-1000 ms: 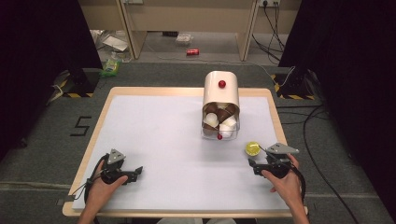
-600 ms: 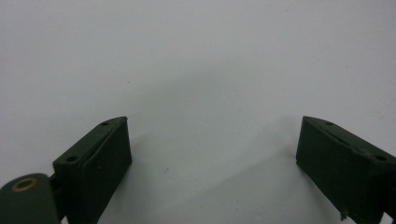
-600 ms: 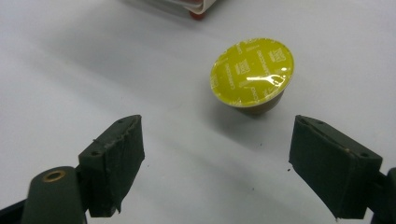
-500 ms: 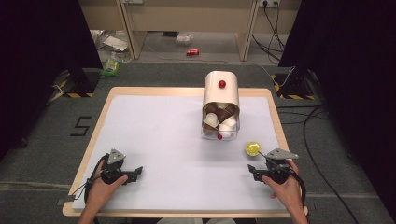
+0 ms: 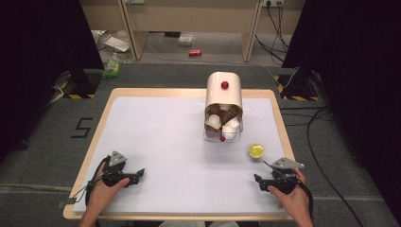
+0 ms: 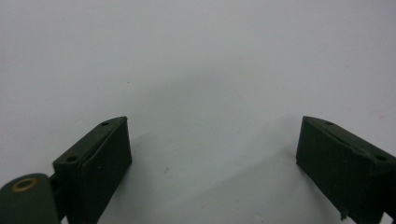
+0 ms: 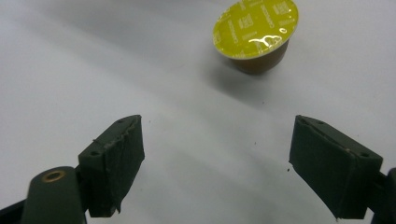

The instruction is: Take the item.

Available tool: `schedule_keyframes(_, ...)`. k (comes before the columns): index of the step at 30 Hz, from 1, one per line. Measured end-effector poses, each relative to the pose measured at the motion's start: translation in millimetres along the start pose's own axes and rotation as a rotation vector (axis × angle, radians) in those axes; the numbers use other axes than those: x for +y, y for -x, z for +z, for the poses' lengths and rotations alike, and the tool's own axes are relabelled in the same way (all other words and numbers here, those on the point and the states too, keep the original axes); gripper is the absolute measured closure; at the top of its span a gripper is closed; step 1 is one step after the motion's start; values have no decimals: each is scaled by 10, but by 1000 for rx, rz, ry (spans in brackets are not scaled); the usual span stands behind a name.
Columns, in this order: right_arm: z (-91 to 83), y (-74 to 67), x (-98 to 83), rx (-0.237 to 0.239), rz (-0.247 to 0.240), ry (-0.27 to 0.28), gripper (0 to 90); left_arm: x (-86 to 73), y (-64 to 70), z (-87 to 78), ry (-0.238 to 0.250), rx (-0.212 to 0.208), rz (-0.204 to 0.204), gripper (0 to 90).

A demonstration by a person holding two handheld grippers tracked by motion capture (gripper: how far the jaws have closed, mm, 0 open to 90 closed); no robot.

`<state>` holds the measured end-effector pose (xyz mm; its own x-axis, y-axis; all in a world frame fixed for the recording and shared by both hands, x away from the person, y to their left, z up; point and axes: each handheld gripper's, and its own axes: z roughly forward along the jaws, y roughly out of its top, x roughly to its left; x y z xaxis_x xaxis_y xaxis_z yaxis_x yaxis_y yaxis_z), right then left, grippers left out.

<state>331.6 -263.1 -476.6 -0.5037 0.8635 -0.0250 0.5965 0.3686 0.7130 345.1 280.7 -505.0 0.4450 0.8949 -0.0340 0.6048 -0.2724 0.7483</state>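
The left gripper (image 5: pixel 137 174) rests low over the near-left part of the white table (image 5: pixel 156 142), its jaws spread wide with nothing between them; the left gripper view shows bare white surface between the two black pads and nothing else. Moving rightward across the table, a cream dispenser (image 5: pixel 224 94) with a red knob stands at the far middle, and its clear tray (image 5: pixel 223 133) at the front holds a heap of brown and white capsules. Just to the right of and nearer than that tray stands a single yellow-lidded capsule (image 5: pixel 256 150), alone on the white surface. The right gripper (image 5: pixel 259 180) sits at the near-right corner, jaws also spread and holding nothing, well short of that capsule. I judge that the step in hand is a pause with the capsule set out and both hands parked; a next grasp would call for the right gripper to advance and straddle the capsule's sides. The right gripper view shows the capsule (image 7: pixel 255 32) tilted, with printed foil lid and brown body, ahead and right of centre, detail too small from above; the high view alone gives the dispenser and both hands.
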Motion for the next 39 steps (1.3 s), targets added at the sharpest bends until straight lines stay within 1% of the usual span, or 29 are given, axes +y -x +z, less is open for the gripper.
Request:
schedule_keyframes(3,-7,0,-38,1,4,-8,184,0,0,0,0,0,0,98)
schedule_keyframes(4,-6,7,-50,0,-3,-10,184,0,0,0,0,0,0,98)
schedule_keyframes(5,-6,3,-62,0,3,-15,183,0,0,0,0,0,0,98)
schedule_keyframes(7,-4,10,-72,-1,-5,-17,182,0,0,0,0,0,0,98)
schedule_keyframes(8,-6,6,-83,-2,7,-22,181,0,0,0,0,0,0,98)
schedule_keyframes(10,-4,15,-101,-3,2,-25,180,0,1,0,1,0,0,98)
schedule_keyframes(11,-5,13,-109,-4,8,-27,179,0,0,0,0,0,0,98)
schedule_keyframes(12,-5,21,-116,-3,1,-27,179,0,0,0,0,0,0,98)
schedule_keyframes(16,-4,31,-164,-5,6,-42,171,0,0,0,0,0,0,98)
schedule_keyframes(17,-3,28,-178,-6,14,-44,168,0,0,0,0,0,0,98)
schedule_keyframes(21,-10,36,-215,-3,23,-25,165,0,0,0,0,0,0,98)
schedule_keyframes(22,-14,28,-224,-3,33,-21,166,0,0,0,0,0,0,98)
schedule_keyframes(23,-16,33,-231,-4,25,-16,165,0,0,0,0,0,0,98)
schedule_keyframes(25,-22,21,-244,-5,34,-12,164,0,0,0,0,0,0,99)
schedule_keyframes(26,-24,26,-250,-5,25,-8,164,0,0,0,0,0,0,99)
schedule_keyframes(32,-18,23,-275,-1,35,8,154,0,1,0,0,1,0,98)
schedule_keyframes(35,-13,33,-280,-1,21,15,149,0,1,0,0,1,1,98)
schedule_keyframes(39,-11,35,-288,5,24,21,146,0,1,0,0,1,0,98)
